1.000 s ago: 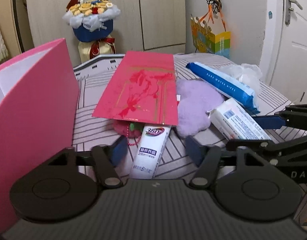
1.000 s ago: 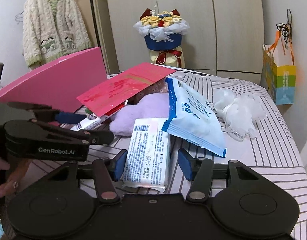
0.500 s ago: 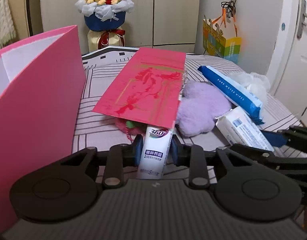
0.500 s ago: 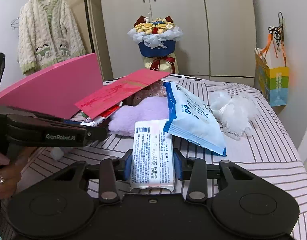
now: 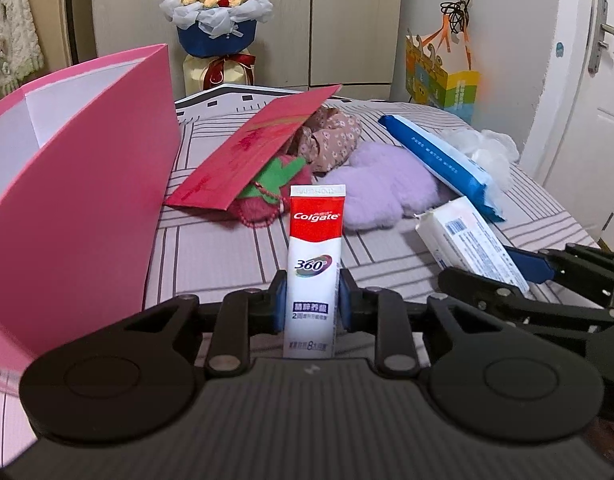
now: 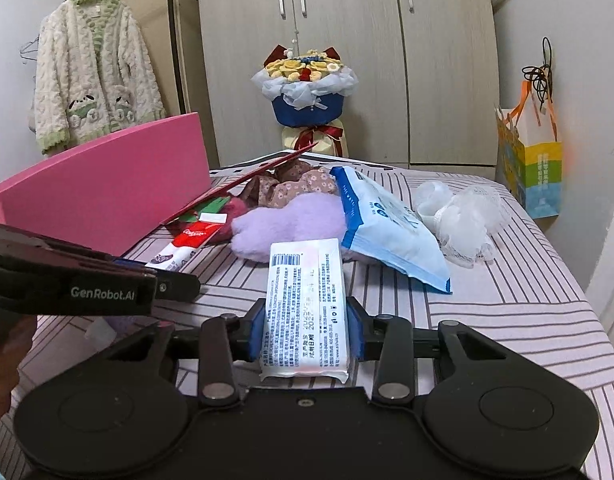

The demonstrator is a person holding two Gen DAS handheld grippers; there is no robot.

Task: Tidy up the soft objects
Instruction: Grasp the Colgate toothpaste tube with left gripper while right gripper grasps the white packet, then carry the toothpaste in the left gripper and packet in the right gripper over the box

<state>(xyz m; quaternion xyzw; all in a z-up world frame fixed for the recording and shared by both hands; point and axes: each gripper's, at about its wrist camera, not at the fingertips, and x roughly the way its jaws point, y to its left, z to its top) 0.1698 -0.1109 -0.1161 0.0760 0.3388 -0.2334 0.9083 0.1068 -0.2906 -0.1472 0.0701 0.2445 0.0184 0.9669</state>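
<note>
The striped bed [image 5: 235, 256] carries everything. The biggest thing on it is the open pink box [image 5: 79, 200], at about nine o'clock from the left gripper [image 5: 309, 300]. At twelve o'clock lies the heap: a red envelope [image 5: 247, 152] tilted over a floral cloth [image 5: 335, 136] and a red felt toy [image 5: 263, 208], with a lilac plush [image 5: 387, 192], a blue wipes pack [image 5: 439, 156] and white mesh [image 5: 487, 148] toward one and two o'clock.

Both grippers are in the carrying step, by my reading. The left gripper is clenched on the toothpaste tube [image 5: 313, 276], which stands up clear of the heap. The right gripper [image 6: 306, 332] grasps the white tissue pack [image 6: 305, 304], its far end toward the plush.

Next, I judge, each load should swing toward the box at nine o'clock and go in, one gripper at a time since they sit close together.
</note>
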